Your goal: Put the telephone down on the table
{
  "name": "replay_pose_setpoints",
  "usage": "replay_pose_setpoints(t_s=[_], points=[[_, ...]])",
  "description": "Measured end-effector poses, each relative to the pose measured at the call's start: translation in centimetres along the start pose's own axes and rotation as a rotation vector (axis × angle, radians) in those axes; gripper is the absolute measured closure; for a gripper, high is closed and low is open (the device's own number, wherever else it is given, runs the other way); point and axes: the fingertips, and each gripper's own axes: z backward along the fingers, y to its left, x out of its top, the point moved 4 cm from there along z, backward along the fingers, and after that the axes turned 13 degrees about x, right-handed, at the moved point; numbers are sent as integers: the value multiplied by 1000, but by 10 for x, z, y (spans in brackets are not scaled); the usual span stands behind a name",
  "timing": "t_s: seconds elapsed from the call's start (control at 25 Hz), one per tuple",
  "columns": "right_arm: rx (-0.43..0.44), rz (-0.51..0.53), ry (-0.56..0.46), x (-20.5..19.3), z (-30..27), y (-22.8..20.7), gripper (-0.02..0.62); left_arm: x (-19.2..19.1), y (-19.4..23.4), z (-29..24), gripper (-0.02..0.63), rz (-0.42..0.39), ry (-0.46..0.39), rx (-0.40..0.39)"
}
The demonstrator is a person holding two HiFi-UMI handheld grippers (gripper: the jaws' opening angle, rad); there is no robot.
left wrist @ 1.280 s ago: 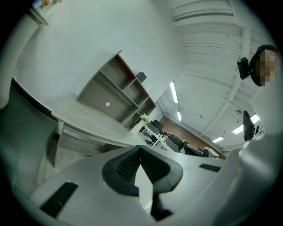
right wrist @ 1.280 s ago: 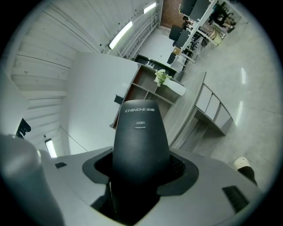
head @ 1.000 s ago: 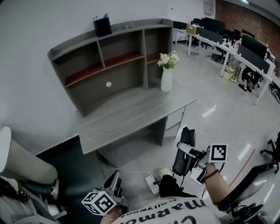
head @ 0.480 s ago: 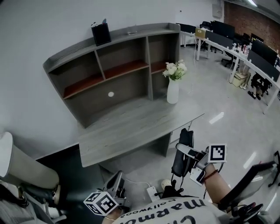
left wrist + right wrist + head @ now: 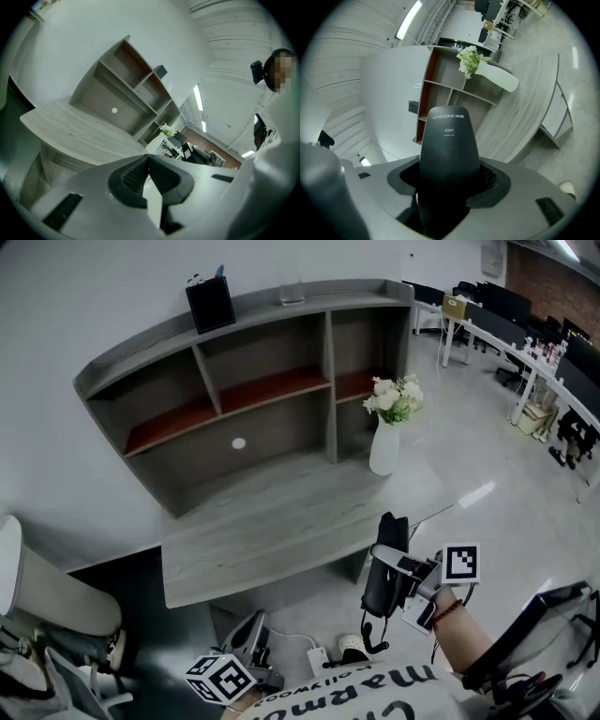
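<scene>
The black telephone handset [image 5: 383,563] stands upright in my right gripper [image 5: 401,570], just off the near right corner of the grey table [image 5: 272,521]. In the right gripper view the telephone handset [image 5: 449,154] fills the gap, with both pads pressed on its sides, so my right gripper [image 5: 450,180] is shut on it. My left gripper [image 5: 246,652] hangs low at the bottom of the head view, below the table's front edge. In the left gripper view my left gripper [image 5: 149,176] has its ribbed pads together with nothing between them.
A grey shelf unit [image 5: 253,390] stands along the back of the table, with a black box [image 5: 210,304] on top. A white vase of flowers [image 5: 386,432] sits at the table's right end. A power strip [image 5: 317,659] and cables lie on the floor below.
The view has shifted closer to the table. The right gripper with the telephone has moved slightly left towards the table's near edge. The left gripper has stayed low.
</scene>
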Motion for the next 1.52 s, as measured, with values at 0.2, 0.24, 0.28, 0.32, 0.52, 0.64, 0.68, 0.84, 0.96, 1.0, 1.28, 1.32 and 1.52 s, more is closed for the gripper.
replay_pose_setpoints(t_s=[0.2,0.24,0.28,0.32,0.52,0.64,0.68,0.84,0.96,1.0,1.28,1.32,1.52], points=[[58,-97,26,24,-19,-23,313,6,-9,-31,597,16,-3,33],[68,-114,31,29,-22,-27,313,8,-12,-37,597,16,-5,39],[72,-132,36,33,-25,-31,313,10,-13,-42,597,16,-9,42],[73,-150,43,36,-28,-36,313,11,-15,-47,597,17,-13,46],[88,-210,81,50,-43,-56,313,13,-21,-64,598,32,-43,82],[94,-232,88,58,-52,-67,313,13,-22,-69,597,39,-63,111],[94,-241,91,60,-54,-70,313,12,-20,-70,597,40,-63,119],[89,-266,117,61,-63,-79,313,10,-14,-77,598,62,-53,157],[87,-283,137,60,-67,-85,313,12,-19,-86,597,64,-49,160],[91,-291,139,61,-68,-86,313,13,-21,-88,598,58,-51,157],[132,-329,111,68,-71,-92,313,15,-30,-97,597,38,-53,167],[132,-333,108,68,-70,-94,313,15,-31,-97,598,38,-58,173],[80,-336,113,62,-64,-109,313,14,-33,-95,597,44,-70,209]])
